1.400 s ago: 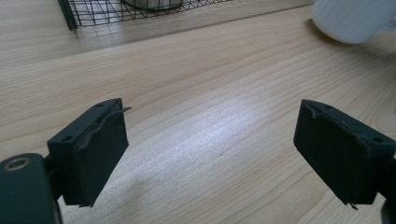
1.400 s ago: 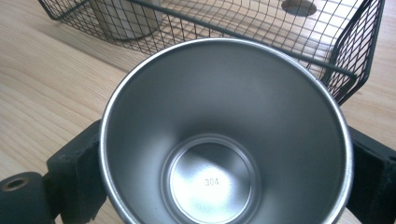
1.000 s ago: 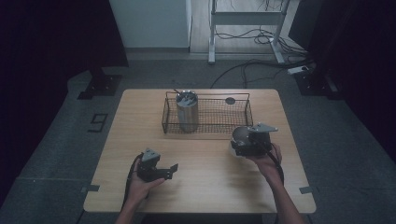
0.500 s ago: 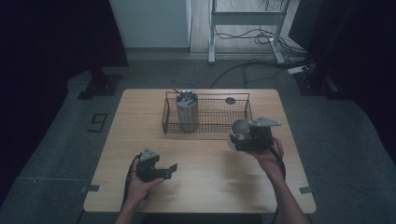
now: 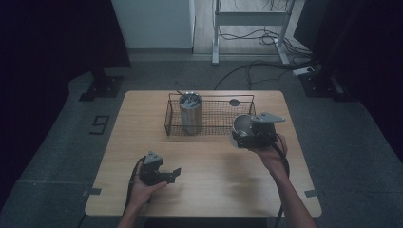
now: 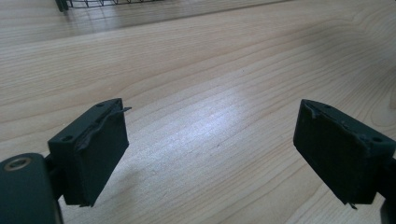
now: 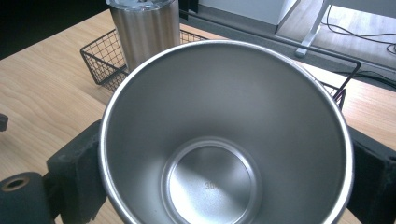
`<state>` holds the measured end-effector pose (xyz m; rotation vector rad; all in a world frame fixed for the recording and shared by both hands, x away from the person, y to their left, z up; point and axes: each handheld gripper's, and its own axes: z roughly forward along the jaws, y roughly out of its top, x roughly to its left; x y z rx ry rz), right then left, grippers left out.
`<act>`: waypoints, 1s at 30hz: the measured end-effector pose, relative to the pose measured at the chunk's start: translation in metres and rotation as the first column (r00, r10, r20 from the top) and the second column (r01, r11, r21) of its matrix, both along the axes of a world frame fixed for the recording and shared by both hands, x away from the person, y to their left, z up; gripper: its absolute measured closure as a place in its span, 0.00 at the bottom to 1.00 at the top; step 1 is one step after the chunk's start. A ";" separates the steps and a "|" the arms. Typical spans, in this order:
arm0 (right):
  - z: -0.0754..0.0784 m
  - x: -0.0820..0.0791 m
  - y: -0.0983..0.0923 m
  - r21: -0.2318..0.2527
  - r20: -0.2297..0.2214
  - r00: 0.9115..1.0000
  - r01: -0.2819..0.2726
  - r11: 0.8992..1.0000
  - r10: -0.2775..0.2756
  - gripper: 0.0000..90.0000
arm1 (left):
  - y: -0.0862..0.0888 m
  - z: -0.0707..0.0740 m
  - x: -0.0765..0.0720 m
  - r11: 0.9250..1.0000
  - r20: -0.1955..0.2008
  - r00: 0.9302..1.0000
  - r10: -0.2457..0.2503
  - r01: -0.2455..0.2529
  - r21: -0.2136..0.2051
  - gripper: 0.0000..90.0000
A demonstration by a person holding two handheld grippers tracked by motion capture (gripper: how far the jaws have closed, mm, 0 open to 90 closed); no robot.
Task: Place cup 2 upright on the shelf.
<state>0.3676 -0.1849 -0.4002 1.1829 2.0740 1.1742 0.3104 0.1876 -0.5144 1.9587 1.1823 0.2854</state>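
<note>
My right gripper [image 5: 241, 136] is shut on an empty steel cup [image 5: 242, 124], held above the table by the wire basket's [image 5: 214, 96] front right corner. In the right gripper view the cup [image 7: 224, 140] has its mouth toward the camera, with a black jaw pressed on each side of it in the right gripper [image 7: 224, 184]. Inside the basket [image 7: 100, 60] a lidded steel tumbler [image 5: 190, 113] stands upright at the left end; the tumbler [image 7: 144, 28] is beyond the cup. My left gripper [image 5: 176, 174] rests low at the table's front left, open and empty, its jaws wide apart over bare wood in the left gripper view [image 6: 210, 154].
The wooden table [image 5: 142, 123] has a small dark round spot [image 5: 234, 102] behind the basket. The right half of the basket holds nothing. Cables and a metal frame [image 5: 252, 19] lie on the floor beyond the table.
My right gripper has lifted the cup upward, closer to the basket's front right corner. The left gripper has stayed where it was.
</note>
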 end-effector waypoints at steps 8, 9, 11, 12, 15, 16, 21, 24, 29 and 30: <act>0.002 0.008 0.002 0.004 -0.005 1.000 0.004 1.000 -0.004 0.07 | 0.002 0.000 0.000 1.000 -0.001 1.000 0.002 -0.002 0.002 0.11; 0.002 0.009 0.002 0.005 -0.005 1.000 0.004 1.000 -0.004 0.07 | 0.002 0.000 0.000 1.000 -0.001 1.000 0.002 -0.002 0.002 0.11; 0.003 0.010 0.001 0.011 -0.005 1.000 0.006 1.000 -0.006 0.07 | 0.003 0.001 0.000 1.000 -0.001 1.000 0.002 -0.002 0.001 0.11; 0.003 0.011 0.001 0.009 -0.005 1.000 0.005 1.000 -0.005 0.07 | 0.002 0.001 0.000 1.000 -0.001 1.000 0.001 -0.001 0.002 0.11; 0.003 0.013 0.002 0.006 -0.006 1.000 0.009 1.000 -0.009 0.07 | 0.003 0.000 0.000 1.000 -0.002 1.000 0.001 -0.001 0.003 0.11; 0.004 0.014 0.002 0.004 -0.007 1.000 0.009 1.000 -0.008 0.07 | 0.003 0.000 0.000 1.000 -0.002 1.000 0.001 -0.001 0.002 0.11; 0.005 0.019 0.004 0.005 -0.008 1.000 0.009 1.000 -0.009 0.07 | 0.003 0.001 0.000 1.000 -0.003 1.000 0.003 -0.003 -0.001 0.11; 0.006 0.022 0.004 0.005 -0.006 1.000 0.010 1.000 -0.010 0.07 | 0.003 0.001 0.000 1.000 -0.002 1.000 0.002 -0.002 0.000 0.11; 0.007 0.027 0.006 0.007 -0.008 1.000 0.012 1.000 -0.012 0.07 | 0.002 0.000 0.000 1.000 -0.001 1.000 -0.004 0.004 0.003 0.11; 0.007 0.028 0.006 0.008 -0.008 1.000 0.013 1.000 -0.013 0.07 | 0.001 0.000 0.000 1.000 -0.002 1.000 -0.005 0.005 0.005 0.11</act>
